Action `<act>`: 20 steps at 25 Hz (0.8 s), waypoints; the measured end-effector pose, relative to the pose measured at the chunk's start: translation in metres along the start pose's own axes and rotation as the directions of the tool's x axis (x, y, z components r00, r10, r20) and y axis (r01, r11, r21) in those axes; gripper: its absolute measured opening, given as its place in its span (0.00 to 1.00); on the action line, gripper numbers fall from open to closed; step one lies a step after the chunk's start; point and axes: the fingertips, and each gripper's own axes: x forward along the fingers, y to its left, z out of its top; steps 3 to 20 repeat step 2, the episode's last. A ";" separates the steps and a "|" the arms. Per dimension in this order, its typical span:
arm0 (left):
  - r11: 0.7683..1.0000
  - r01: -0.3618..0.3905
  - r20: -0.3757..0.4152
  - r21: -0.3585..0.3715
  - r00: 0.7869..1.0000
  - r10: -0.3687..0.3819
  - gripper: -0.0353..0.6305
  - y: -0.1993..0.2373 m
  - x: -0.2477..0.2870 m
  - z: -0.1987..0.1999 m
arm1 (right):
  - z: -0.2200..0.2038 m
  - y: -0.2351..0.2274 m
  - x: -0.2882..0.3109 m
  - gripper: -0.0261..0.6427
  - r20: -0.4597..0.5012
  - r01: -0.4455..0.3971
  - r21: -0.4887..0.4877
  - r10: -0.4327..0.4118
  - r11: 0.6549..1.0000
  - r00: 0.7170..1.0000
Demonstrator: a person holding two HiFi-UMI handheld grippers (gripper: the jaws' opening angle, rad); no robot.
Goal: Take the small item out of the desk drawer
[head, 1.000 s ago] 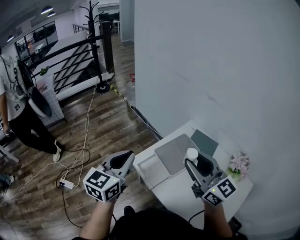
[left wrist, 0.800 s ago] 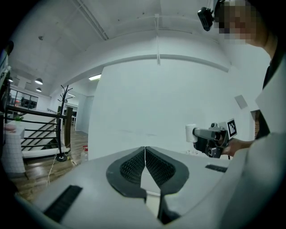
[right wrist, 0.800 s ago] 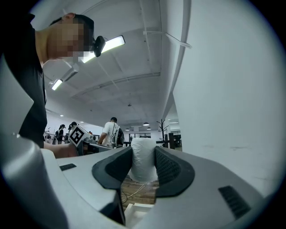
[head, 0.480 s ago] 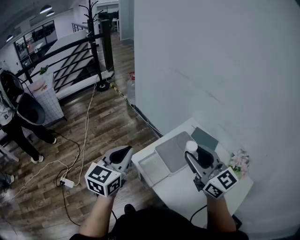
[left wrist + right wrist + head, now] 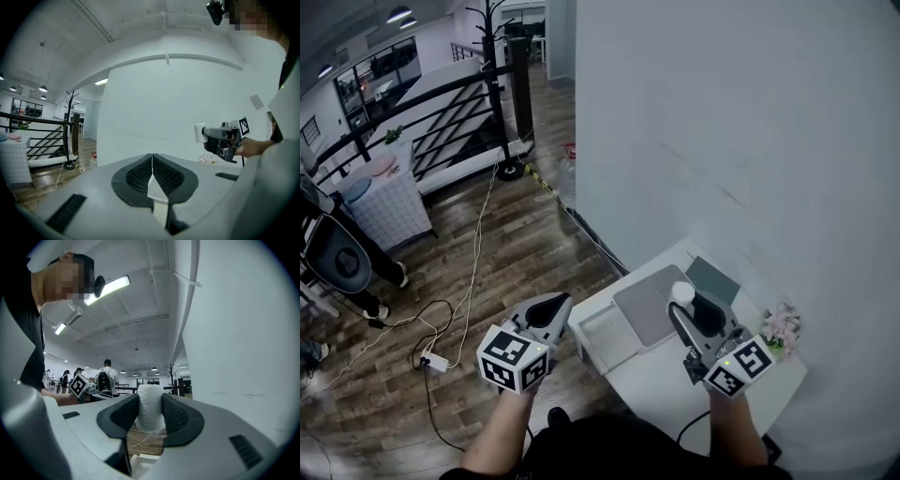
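A small white cylindrical item sits between the pads of my right gripper, which is shut on it and held level above the white desk. The right gripper view shows the same item pinched between both dark pads. The desk drawer stands pulled out at the desk's left side, a shallow white tray. My left gripper hovers over the wooden floor just left of the drawer, jaws closed on each other with nothing between them. From the left gripper view the item shows at the right gripper's tip.
A grey flat pad and a dark teal pad lie on the desk by the white wall. Pink flowers stand at the desk's right end. Cables and a power strip trail over the floor. A person stands at far left.
Both grippers stay almost where they were. The person at the far left has walked further toward the picture's left edge.
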 end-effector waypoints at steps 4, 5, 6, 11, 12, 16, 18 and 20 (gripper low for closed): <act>1.000 -0.003 -0.004 -0.006 1.000 0.003 0.07 0.002 -0.001 -0.003 | 0.000 0.000 0.001 0.27 0.002 -0.002 0.003 0.001 1.000 1.000; 1.000 -0.003 -0.004 -0.006 1.000 0.003 0.07 0.002 -0.001 -0.003 | 0.000 0.000 0.001 0.27 0.002 -0.002 0.003 0.001 1.000 1.000; 1.000 -0.003 -0.004 -0.006 1.000 0.003 0.07 0.002 -0.001 -0.003 | 0.000 0.000 0.001 0.27 0.002 -0.002 0.003 0.001 1.000 1.000; 1.000 -0.003 -0.004 -0.006 1.000 0.003 0.07 0.002 -0.001 -0.003 | 0.000 0.000 0.001 0.27 0.002 -0.002 0.003 0.001 1.000 1.000; 1.000 -0.003 -0.004 -0.006 1.000 0.003 0.07 0.002 -0.001 -0.003 | 0.000 0.000 0.001 0.27 0.002 -0.002 0.003 0.001 1.000 1.000; 1.000 -0.003 -0.004 -0.006 1.000 0.003 0.07 0.002 -0.001 -0.003 | 0.000 0.000 0.001 0.27 0.002 -0.002 0.003 0.001 1.000 1.000; 1.000 -0.003 -0.004 -0.006 1.000 0.003 0.07 0.002 -0.001 -0.003 | 0.000 0.000 0.001 0.27 0.002 -0.002 0.003 0.001 1.000 1.000; 1.000 -0.003 -0.004 -0.006 1.000 0.003 0.07 0.002 -0.001 -0.003 | 0.000 0.000 0.001 0.27 0.002 -0.002 0.003 0.001 1.000 1.000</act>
